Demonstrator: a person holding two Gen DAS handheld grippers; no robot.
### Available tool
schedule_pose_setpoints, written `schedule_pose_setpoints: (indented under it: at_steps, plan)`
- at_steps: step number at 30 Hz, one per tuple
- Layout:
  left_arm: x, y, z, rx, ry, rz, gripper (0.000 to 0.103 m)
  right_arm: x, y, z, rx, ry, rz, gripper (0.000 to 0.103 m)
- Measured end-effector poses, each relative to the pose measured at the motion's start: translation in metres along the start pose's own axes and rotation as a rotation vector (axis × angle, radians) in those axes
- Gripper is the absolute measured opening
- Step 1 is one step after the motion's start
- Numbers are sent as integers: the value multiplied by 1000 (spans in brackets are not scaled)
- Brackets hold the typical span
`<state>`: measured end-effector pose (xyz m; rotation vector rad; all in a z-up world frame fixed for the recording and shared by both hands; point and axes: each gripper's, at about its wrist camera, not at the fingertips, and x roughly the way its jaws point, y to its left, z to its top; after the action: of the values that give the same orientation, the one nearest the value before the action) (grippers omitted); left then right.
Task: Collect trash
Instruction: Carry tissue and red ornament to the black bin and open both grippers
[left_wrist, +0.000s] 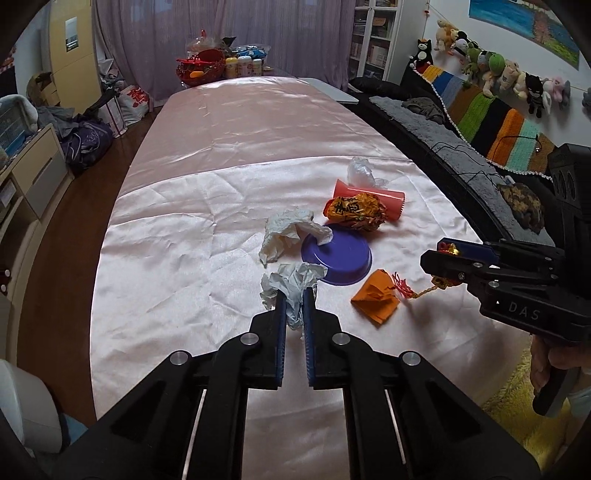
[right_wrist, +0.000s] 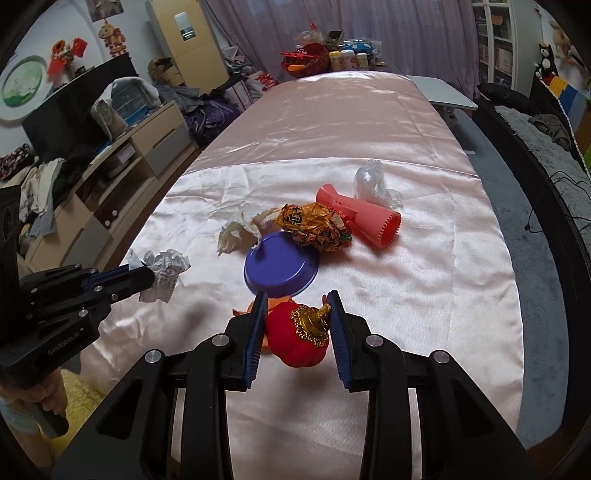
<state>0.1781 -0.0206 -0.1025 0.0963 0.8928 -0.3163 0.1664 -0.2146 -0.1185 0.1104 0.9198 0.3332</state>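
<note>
On a pink satin tablecloth (left_wrist: 221, 184), the left gripper (left_wrist: 294, 299) is clenched on a crumpled white paper (left_wrist: 291, 282). At its three o'clock, the right gripper (right_wrist: 298, 306) grasps a red lantern ornament (right_wrist: 297, 338). An upturned purple bowl (left_wrist: 336, 258) sits at twelve o'clock, just beyond both.

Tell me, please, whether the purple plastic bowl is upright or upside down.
Upside down: the purple plastic bowl shows its flat base on top, and its wider rim rests on the pink satin cloth.
</note>
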Motion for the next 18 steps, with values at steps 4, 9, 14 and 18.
schedule_pose_setpoints:
  at_steps: [4, 9, 14, 18]
  plan:
    - [-22, -11, -23, -15, 1, -5, 7, -20, 8, -20, -17, -1, -5, 34]
    - [-49, -24, -58, -33, 6, -16, 7, -50, 17, -47, -22, -13, -3, 34]
    - [-71, -37, -93, -32, 17, -27, 7, -72, 29, -76, -42, -13, 12, 34]
    - [-83, -48, -118, -28, 29, -41, 7, -80, 34, -99, -45, 3, 32, 34]
